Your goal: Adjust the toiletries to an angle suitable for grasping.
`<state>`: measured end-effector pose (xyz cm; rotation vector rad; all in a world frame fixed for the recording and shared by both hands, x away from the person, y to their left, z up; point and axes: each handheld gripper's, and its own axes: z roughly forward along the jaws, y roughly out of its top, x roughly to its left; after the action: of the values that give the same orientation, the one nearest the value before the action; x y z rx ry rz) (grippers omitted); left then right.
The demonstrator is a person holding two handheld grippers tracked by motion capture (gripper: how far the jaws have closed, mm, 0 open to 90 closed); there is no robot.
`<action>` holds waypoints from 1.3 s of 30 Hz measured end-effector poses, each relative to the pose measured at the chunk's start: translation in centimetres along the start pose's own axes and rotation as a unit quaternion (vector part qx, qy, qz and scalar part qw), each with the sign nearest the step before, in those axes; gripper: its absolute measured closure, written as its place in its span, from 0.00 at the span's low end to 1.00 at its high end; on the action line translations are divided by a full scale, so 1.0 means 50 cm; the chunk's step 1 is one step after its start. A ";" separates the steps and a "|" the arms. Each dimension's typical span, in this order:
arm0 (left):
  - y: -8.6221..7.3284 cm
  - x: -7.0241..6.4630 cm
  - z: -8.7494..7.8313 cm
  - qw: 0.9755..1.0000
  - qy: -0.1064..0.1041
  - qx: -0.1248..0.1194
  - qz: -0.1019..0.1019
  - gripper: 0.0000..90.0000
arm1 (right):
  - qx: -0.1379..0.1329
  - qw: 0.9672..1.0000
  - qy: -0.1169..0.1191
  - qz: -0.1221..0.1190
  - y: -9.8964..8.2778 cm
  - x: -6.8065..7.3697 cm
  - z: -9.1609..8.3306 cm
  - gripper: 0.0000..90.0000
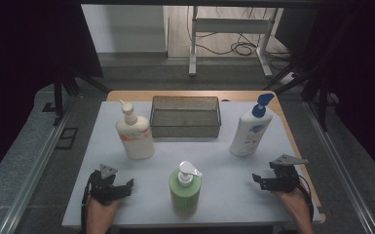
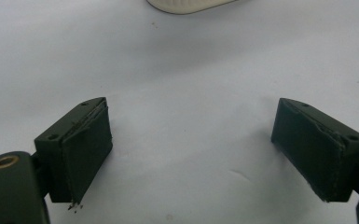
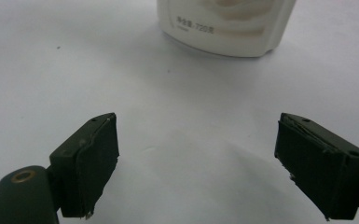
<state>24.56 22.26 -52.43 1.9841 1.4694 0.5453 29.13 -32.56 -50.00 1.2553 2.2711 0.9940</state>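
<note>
Two open claws flank the green bottle [image 1: 185, 191], left claw [image 1: 126, 186] nearer.

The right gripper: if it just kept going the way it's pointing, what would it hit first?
Most likely the white bottle with the blue pump, standing straight ahead beyond the right gripper's open jaws; bare tabletop lies between.

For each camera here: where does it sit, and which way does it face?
High view: above the near edge, facing forward and down on the table; both forearms, left hand-held gripper, right hand-held gripper.
Left gripper view: low over the table, open jaws, cream bottle base.
Right gripper view: likewise, white bottle.
Shared: bottles.
</note>
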 end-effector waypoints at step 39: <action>0.000 0.000 0.000 1.000 0.000 0.000 0.001 0.13 | -0.005 0.999 -0.034 0.021 0.071 -0.089 0.059 1.00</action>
<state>24.55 22.28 -52.43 1.9866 1.4672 0.5464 35.38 -33.85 -49.57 1.3173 2.1943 0.9602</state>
